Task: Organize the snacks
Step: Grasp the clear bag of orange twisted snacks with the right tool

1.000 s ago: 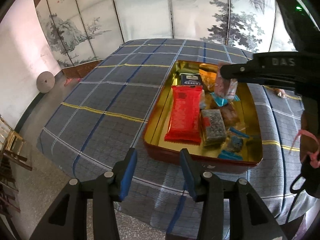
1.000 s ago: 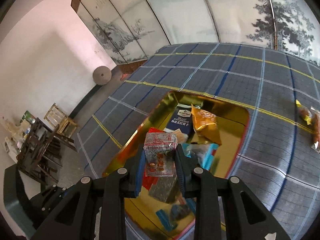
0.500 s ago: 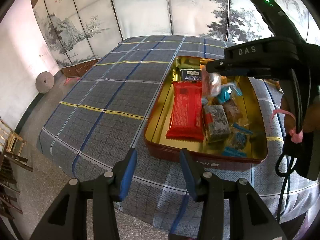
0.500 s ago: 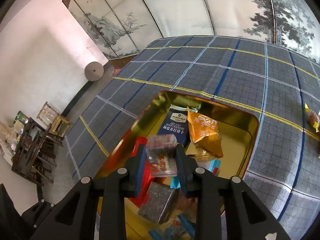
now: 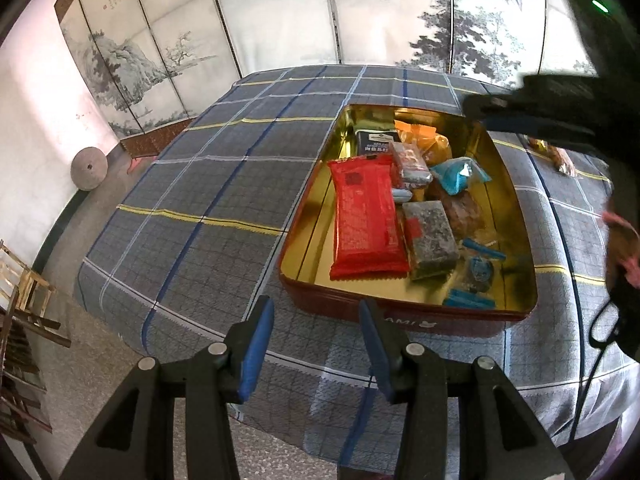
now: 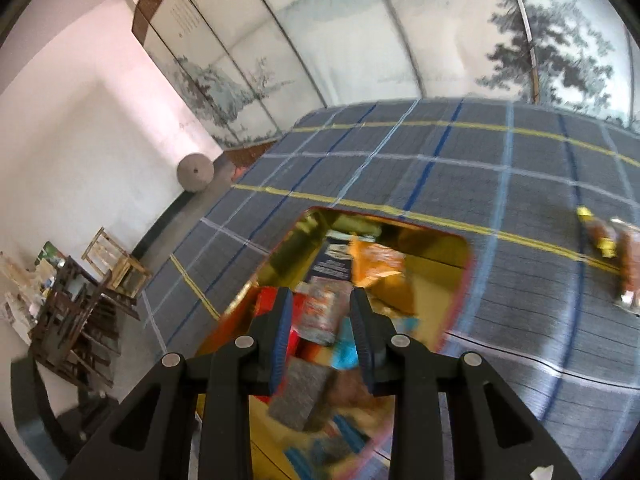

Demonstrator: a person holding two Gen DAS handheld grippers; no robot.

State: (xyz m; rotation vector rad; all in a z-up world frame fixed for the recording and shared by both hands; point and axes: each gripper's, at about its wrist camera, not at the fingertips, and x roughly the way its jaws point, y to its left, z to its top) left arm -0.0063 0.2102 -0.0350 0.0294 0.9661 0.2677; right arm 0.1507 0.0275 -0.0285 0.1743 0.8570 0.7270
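Released packet [image 5: 410, 160] now in tin [image 5: 516, 204]; right gripper [image 6: 320, 336] agape, left gripper [image 5: 316, 344] agape.

Tin [image 5: 404, 322]: white letters "AMI" legible on the red front wall, followed by a small mouse-head mark. Dark packet [image 5: 374, 142] at the tin's far end: white lettering, too small to read. Folding screen [image 5: 116, 4] behind the tin: calligraphy columns on the leftmost panel, illegible.
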